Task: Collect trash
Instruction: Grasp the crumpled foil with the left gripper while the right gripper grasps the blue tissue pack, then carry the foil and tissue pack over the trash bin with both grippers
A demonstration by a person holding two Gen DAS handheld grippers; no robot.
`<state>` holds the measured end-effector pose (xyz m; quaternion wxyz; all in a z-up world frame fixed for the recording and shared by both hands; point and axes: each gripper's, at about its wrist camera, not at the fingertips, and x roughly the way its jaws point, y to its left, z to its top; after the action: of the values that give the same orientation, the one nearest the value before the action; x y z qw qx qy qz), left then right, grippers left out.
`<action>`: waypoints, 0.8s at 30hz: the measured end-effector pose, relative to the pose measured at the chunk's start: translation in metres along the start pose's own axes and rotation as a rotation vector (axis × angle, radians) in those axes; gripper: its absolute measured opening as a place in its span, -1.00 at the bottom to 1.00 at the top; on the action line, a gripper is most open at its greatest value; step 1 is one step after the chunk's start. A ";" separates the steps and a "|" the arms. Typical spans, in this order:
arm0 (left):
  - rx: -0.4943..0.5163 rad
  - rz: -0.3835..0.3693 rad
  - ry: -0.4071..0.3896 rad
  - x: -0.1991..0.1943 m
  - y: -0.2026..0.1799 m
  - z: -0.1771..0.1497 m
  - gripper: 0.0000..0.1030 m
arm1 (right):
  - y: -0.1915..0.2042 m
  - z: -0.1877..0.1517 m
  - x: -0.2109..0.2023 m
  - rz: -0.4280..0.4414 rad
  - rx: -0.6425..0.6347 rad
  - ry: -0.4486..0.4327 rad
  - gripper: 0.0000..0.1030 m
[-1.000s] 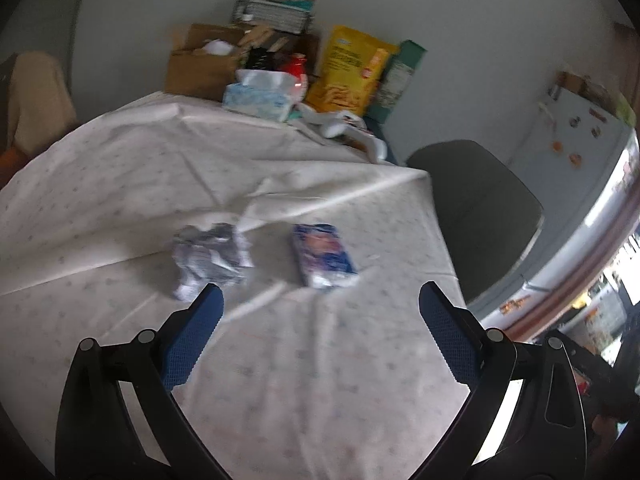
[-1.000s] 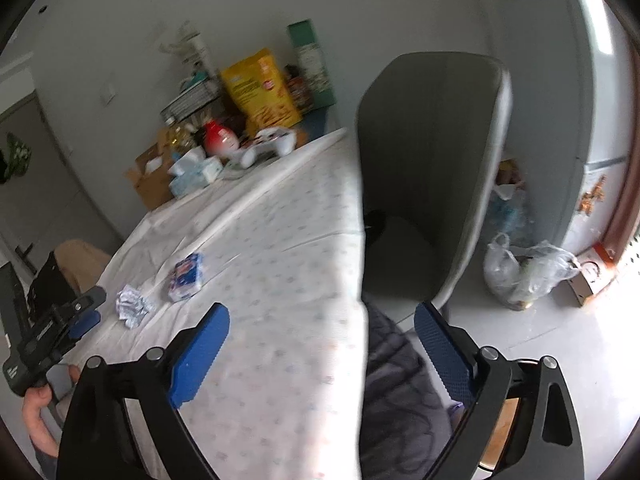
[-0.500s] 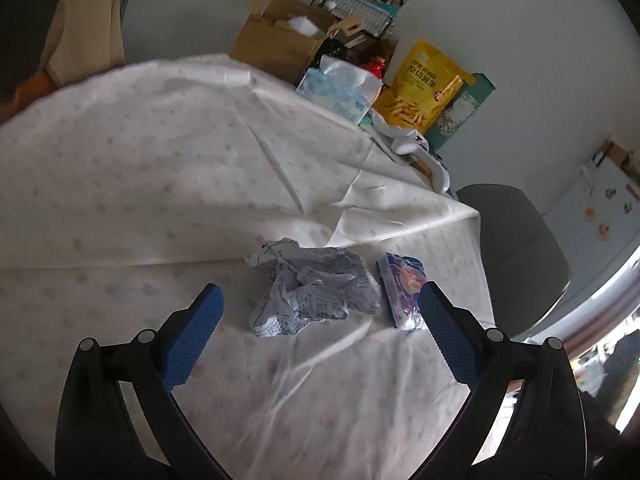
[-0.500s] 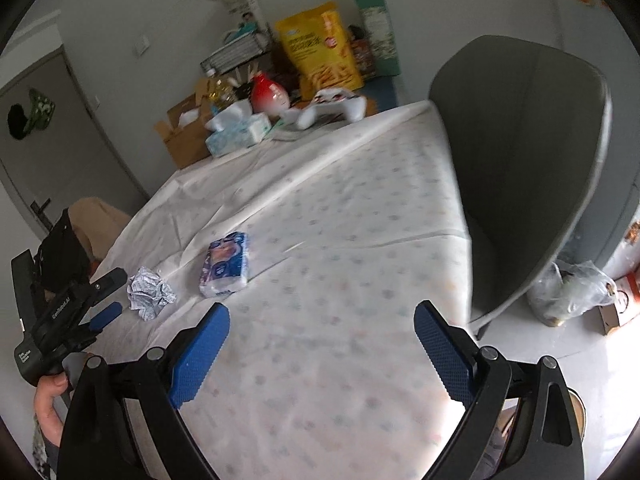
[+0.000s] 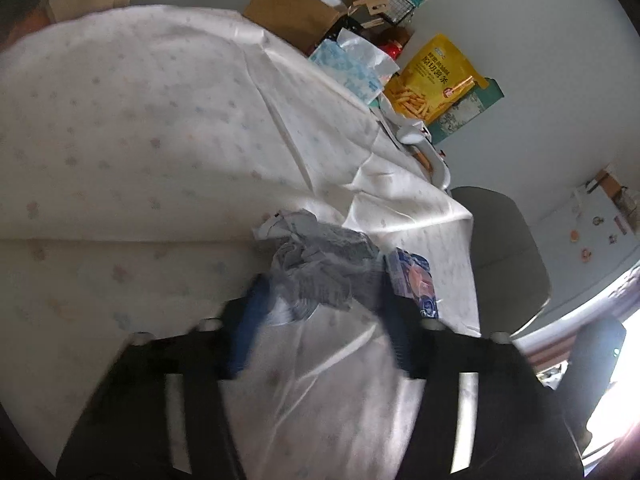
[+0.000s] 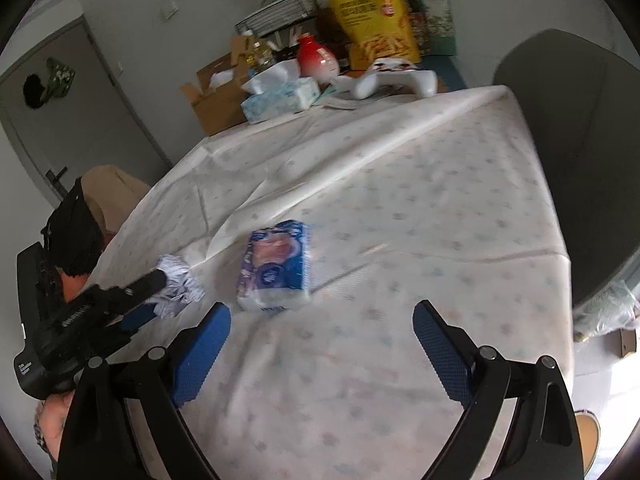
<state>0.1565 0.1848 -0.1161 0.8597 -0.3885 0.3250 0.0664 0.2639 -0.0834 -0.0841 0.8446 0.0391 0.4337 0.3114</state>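
Note:
A crumpled grey-white paper ball (image 5: 320,268) lies on the flowered tablecloth (image 5: 120,140). My left gripper (image 5: 324,300) is closing around it, and both blue pads touch its sides. The right wrist view shows the same grip from the side: left gripper (image 6: 156,292) low over the cloth, the paper ball (image 6: 180,280) sticking out between its fingers. A blue tissue pack (image 6: 276,268) lies just right of the ball, also seen as the tissue pack (image 5: 412,280). My right gripper (image 6: 320,344) is open above the cloth, just short of the pack, with nothing between its fingers.
At the table's far end stand a cardboard box (image 6: 216,96), a tissue box (image 6: 280,92), a yellow snack bag (image 6: 372,12) and a white game controller (image 6: 396,76). A grey chair (image 6: 580,160) is on the right, with a plastic bag (image 6: 608,308) on the floor beside it.
My left gripper came down over the paper ball and its jaws narrowed onto it. My right gripper swung left from the chair toward the table, so the tissue pack is now close in front.

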 end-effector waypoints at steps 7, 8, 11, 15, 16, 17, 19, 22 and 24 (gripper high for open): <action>0.029 -0.002 -0.044 -0.010 -0.006 -0.003 -0.77 | 0.027 0.006 0.025 0.002 -0.080 0.041 0.73; 0.028 -0.002 -0.049 -0.011 -0.006 -0.003 -0.78 | 0.031 0.007 0.031 -0.008 -0.089 0.045 0.72; 0.024 0.000 -0.064 -0.017 -0.005 -0.003 -0.79 | 0.037 0.009 0.045 -0.034 -0.104 0.067 0.62; 0.021 0.003 -0.085 -0.024 -0.005 -0.002 -0.80 | 0.043 0.006 0.056 -0.098 -0.152 0.069 -0.12; 0.023 0.004 -0.089 -0.026 -0.005 -0.003 -0.80 | 0.043 0.006 0.052 -0.080 -0.151 0.065 -0.20; 0.025 0.004 -0.092 -0.028 -0.005 -0.003 -0.79 | 0.044 0.005 0.048 -0.072 -0.153 0.059 -0.36; 0.031 0.004 -0.100 -0.031 -0.007 -0.005 -0.79 | 0.045 0.003 0.037 -0.073 -0.165 0.050 -0.45; 0.036 -0.002 -0.107 -0.036 -0.010 -0.006 -0.80 | 0.043 -0.004 0.021 -0.062 -0.155 0.035 -0.49; 0.045 -0.006 -0.113 -0.040 -0.014 -0.007 -0.80 | 0.040 -0.009 0.010 -0.056 -0.143 0.023 -0.53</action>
<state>0.1271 0.1754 -0.0867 0.8853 -0.3657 0.2763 0.0782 0.2415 -0.0476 -0.0830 0.8486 -0.0370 0.4211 0.3182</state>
